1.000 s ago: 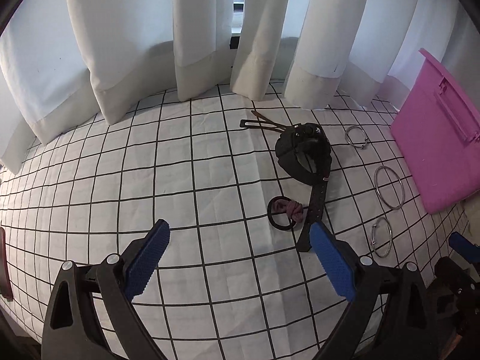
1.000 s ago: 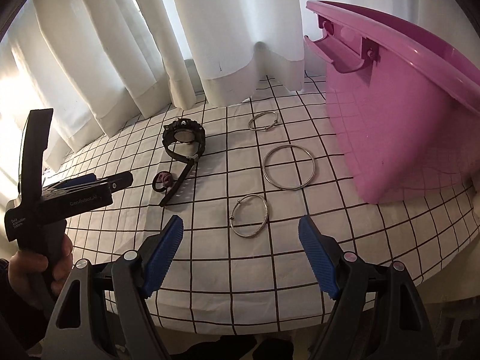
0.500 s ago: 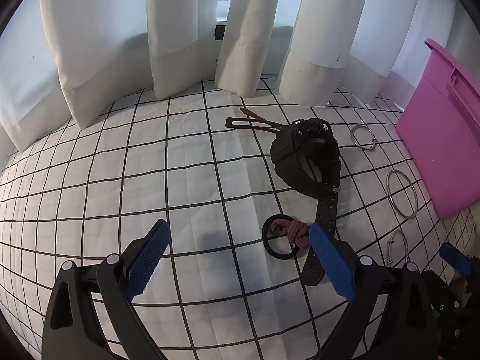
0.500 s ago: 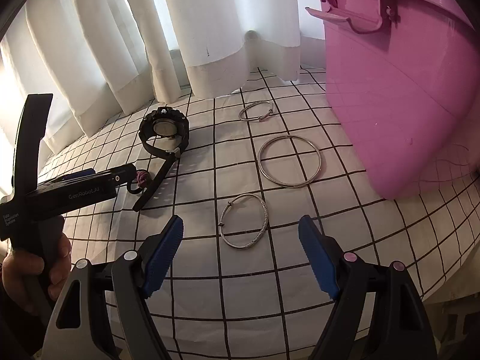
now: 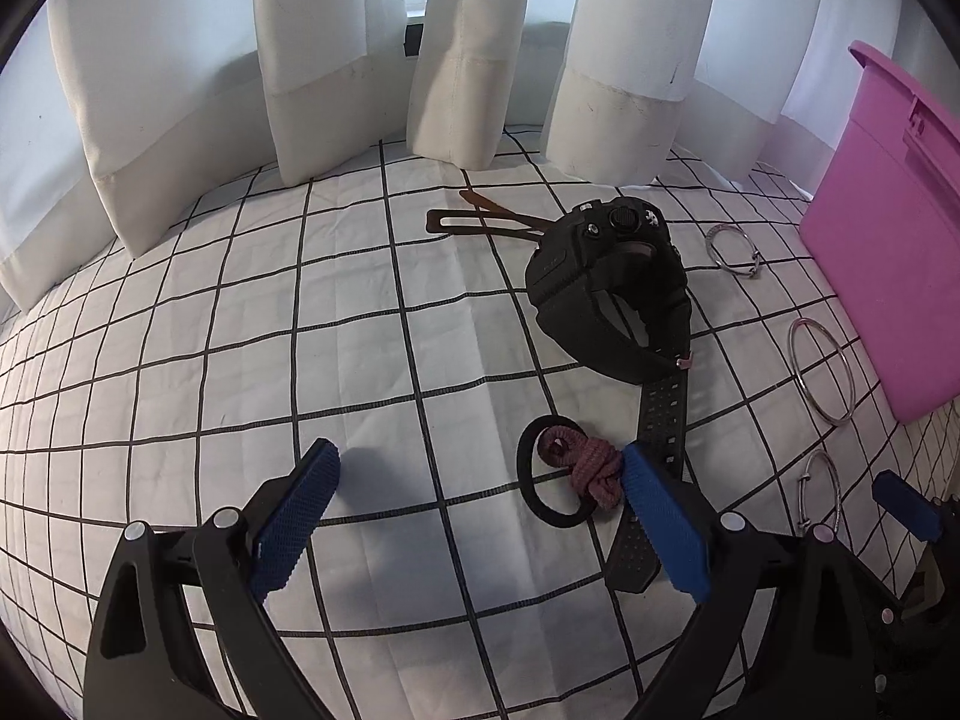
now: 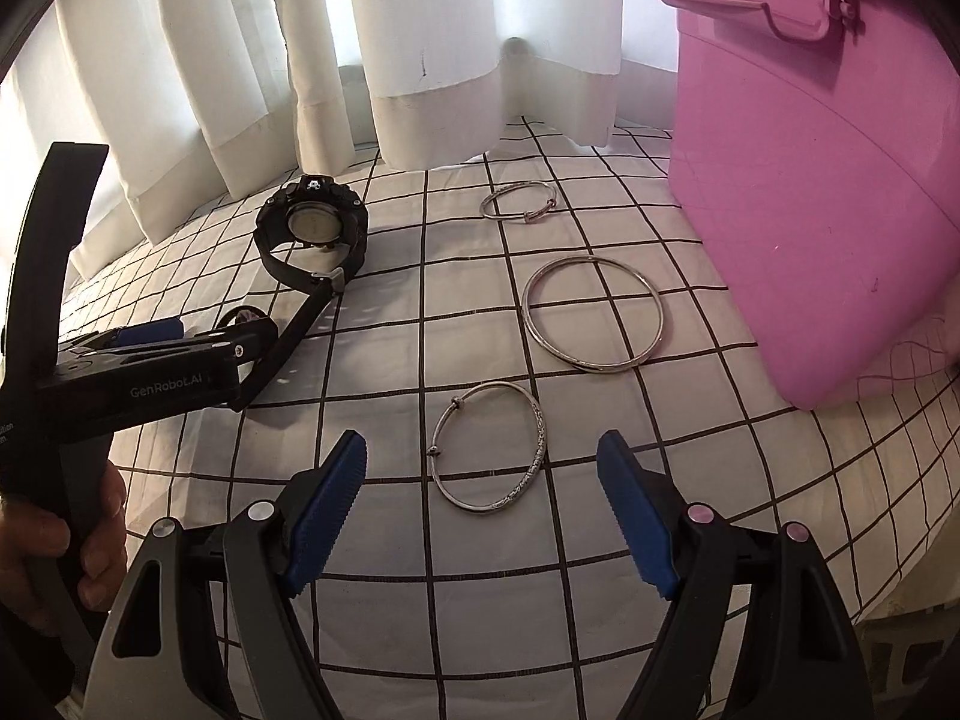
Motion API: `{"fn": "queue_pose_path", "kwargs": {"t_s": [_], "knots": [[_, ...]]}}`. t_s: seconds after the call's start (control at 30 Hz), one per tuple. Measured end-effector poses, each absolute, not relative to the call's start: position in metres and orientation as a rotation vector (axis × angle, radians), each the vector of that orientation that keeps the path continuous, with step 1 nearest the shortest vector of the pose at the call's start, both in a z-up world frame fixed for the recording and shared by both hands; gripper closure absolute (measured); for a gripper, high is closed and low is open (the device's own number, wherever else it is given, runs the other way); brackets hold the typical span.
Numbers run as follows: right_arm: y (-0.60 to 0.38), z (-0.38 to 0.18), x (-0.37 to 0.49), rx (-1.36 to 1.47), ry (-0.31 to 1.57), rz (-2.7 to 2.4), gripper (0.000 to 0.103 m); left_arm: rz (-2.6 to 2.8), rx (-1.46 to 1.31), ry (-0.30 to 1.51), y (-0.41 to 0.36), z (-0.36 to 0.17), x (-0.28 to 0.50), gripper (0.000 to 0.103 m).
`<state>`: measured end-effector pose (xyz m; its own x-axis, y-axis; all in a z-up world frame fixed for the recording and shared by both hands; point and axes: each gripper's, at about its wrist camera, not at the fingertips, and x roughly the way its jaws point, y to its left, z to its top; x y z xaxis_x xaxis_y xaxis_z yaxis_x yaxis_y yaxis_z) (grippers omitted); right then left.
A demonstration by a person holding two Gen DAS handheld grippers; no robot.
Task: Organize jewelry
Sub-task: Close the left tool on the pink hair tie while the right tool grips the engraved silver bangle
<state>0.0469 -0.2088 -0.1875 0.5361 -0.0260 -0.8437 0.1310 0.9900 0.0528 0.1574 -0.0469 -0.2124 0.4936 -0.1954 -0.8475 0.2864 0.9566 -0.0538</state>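
right wrist view: three silver bangles (image 6: 491,447), one black watch (image 6: 312,228), one pink bin (image 6: 828,180)

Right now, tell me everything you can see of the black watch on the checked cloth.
The black watch is chunky, seemingly rubber or plastic, with a round pale dial, side buttons and a metal buckle. It rests on the checked cloth, its strap buckled into a loop with the dial tilted up. The perforated strap tail trails past the hair tie. No claw touches it.

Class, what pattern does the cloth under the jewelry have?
The cloth is white with a grid of thin black lines, clearest in the right wrist view.
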Motion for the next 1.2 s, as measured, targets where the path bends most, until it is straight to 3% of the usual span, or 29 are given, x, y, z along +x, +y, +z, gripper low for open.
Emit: {"fn": "queue_pose_path", "kwargs": {"t_s": [0.5, 0.67, 0.83, 0.9, 1.0, 1.03, 1.13, 1.17, 1.2], "knots": [[-0.208, -0.201, 0.054, 0.042, 1.034, -0.133, 0.027, -0.268, 0.152, 0.973, -0.056, -0.219, 0.16, 0.005], [-0.209, -0.204, 0.06, 0.033, 0.998, -0.135, 0.021, -0.263, 0.151, 0.962, -0.054, -0.22, 0.16, 0.005], [-0.208, -0.204, 0.059, 0.027, 0.978, -0.116, 0.022, -0.273, 0.147, 0.962, -0.052, -0.22, 0.161, 0.009], [-0.205, -0.202, 0.057, 0.021, 0.968, -0.095, 0.032, -0.281, 0.149, 0.949, -0.048, -0.217, 0.153, 0.016], [-0.197, -0.2, 0.055, -0.002, 0.958, -0.062, 0.059, -0.289, 0.152, 0.936, -0.048, -0.213, 0.147, 0.032], [-0.196, -0.2, 0.055, -0.001, 0.959, -0.062, 0.059, -0.291, 0.154, 0.934, -0.05, -0.212, 0.145, 0.035], [-0.199, -0.199, 0.056, 0.022, 0.96, -0.055, 0.059, -0.316, 0.164, 0.924, -0.055, -0.208, 0.14, 0.059], [-0.2, -0.2, 0.057, 0.024, 0.96, -0.052, 0.059, -0.33, 0.168, 0.92, -0.057, -0.207, 0.138, 0.074], [-0.2, -0.199, 0.057, 0.026, 0.961, -0.051, 0.059, -0.342, 0.173, 0.917, -0.058, -0.205, 0.135, 0.083]]}}
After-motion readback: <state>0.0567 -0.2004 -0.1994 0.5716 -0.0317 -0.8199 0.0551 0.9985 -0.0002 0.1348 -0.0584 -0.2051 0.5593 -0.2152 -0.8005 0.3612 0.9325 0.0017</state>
